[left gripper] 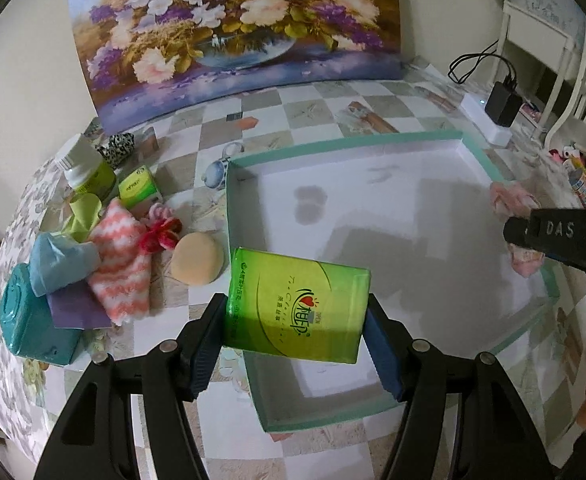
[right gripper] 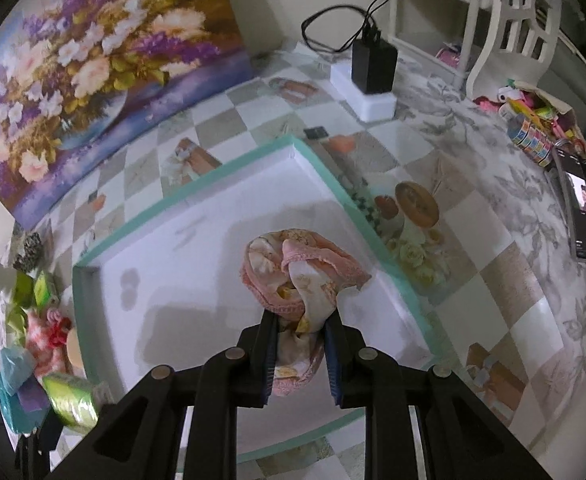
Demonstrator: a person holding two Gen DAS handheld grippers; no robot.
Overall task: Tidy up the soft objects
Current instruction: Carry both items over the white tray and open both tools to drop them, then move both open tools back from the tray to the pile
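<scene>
Tissue packs: two green ones are showing. You are gripping one tissue pack (left gripper: 297, 306) between the pads of your left gripper (left gripper: 299, 344), hanging it over the near-left corner of the white tray (left gripper: 393, 208), its long axis running across the jaws and tilting down to the right, printed face toward the camera. The second, smaller green pack (left gripper: 139, 186) is lying left of the tray. Your right gripper (right gripper: 299, 354) is clenching one pink floral cloth (right gripper: 293, 272), which is dangling bunched over the tray's right side. One peach round sponge (left gripper: 197, 258) is sitting just left of the tray, beside one striped pink towel (left gripper: 121, 264).
</scene>
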